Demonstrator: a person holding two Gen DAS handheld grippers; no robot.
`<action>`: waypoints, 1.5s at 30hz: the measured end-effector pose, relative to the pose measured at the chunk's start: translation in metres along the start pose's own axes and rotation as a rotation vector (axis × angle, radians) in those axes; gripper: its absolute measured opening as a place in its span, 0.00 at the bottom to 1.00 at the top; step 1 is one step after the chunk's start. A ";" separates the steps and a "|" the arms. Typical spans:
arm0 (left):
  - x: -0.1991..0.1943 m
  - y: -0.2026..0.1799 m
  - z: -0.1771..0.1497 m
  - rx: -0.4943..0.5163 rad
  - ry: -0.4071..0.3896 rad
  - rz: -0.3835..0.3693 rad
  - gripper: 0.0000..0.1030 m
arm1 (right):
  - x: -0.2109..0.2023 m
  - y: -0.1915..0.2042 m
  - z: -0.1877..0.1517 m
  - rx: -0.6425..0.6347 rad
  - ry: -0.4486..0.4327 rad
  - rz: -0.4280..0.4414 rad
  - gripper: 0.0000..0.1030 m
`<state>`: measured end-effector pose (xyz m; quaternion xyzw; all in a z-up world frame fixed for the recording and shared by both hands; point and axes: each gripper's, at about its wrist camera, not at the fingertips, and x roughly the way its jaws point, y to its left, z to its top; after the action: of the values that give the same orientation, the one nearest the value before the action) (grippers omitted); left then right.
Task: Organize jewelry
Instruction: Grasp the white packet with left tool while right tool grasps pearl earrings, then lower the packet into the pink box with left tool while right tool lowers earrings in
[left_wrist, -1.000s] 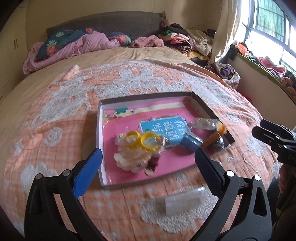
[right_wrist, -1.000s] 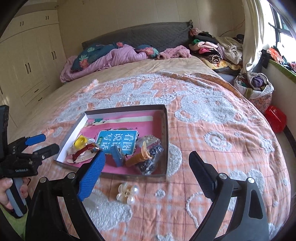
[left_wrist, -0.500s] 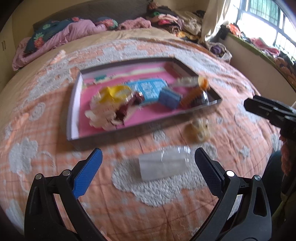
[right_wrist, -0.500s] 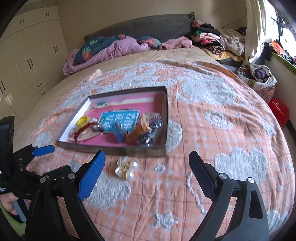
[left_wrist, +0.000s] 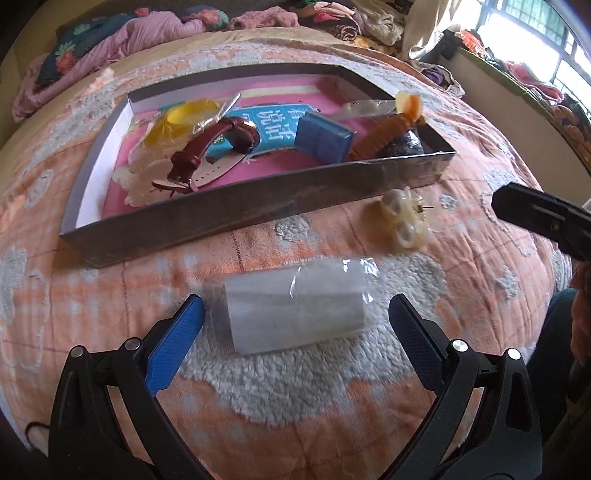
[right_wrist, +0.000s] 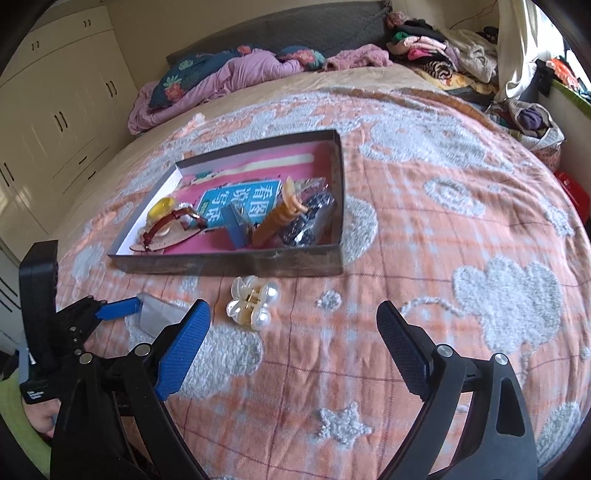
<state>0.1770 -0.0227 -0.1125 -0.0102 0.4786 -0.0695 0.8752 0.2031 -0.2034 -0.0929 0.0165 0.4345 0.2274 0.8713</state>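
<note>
A shallow grey box with a pink floor (left_wrist: 236, 218) (right_wrist: 258, 262) lies on the bed and holds a brown watch (left_wrist: 210, 144), yellow bangles (left_wrist: 184, 118), a small blue box (left_wrist: 323, 138), an orange hair claw (left_wrist: 388, 133) and a blue card. A clear plastic packet with a white insert (left_wrist: 295, 306) (right_wrist: 159, 314) lies in front of the box, between the open jaws of my left gripper (left_wrist: 295, 332). A pearl hair clip (left_wrist: 402, 218) (right_wrist: 253, 301) lies beside it. My right gripper (right_wrist: 291, 343) is open and empty, just short of the clip.
The bed has an orange blanket with white fluffy patches (right_wrist: 443, 258). Pillows and a purple quilt (right_wrist: 229, 77) lie at the head. Piled clothes (right_wrist: 443, 48) sit at the far right by the window. White wardrobes (right_wrist: 48, 110) stand to the left.
My left gripper has dropped and moved toward the clear packet, which now sits between its jaws. My right gripper has come lower and closer to the pearl clip.
</note>
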 end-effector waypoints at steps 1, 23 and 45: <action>0.001 0.000 0.000 0.003 -0.002 0.003 0.91 | 0.004 0.001 0.000 -0.003 0.013 0.002 0.86; -0.048 0.027 0.014 -0.015 -0.102 -0.043 0.14 | 0.035 0.039 0.002 -0.033 0.052 0.128 0.32; -0.118 0.034 0.071 -0.007 -0.283 -0.098 0.06 | -0.036 0.057 0.045 -0.117 -0.139 0.119 0.32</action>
<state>0.1780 0.0230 0.0216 -0.0461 0.3494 -0.1083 0.9296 0.1972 -0.1594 -0.0247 0.0070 0.3574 0.3018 0.8838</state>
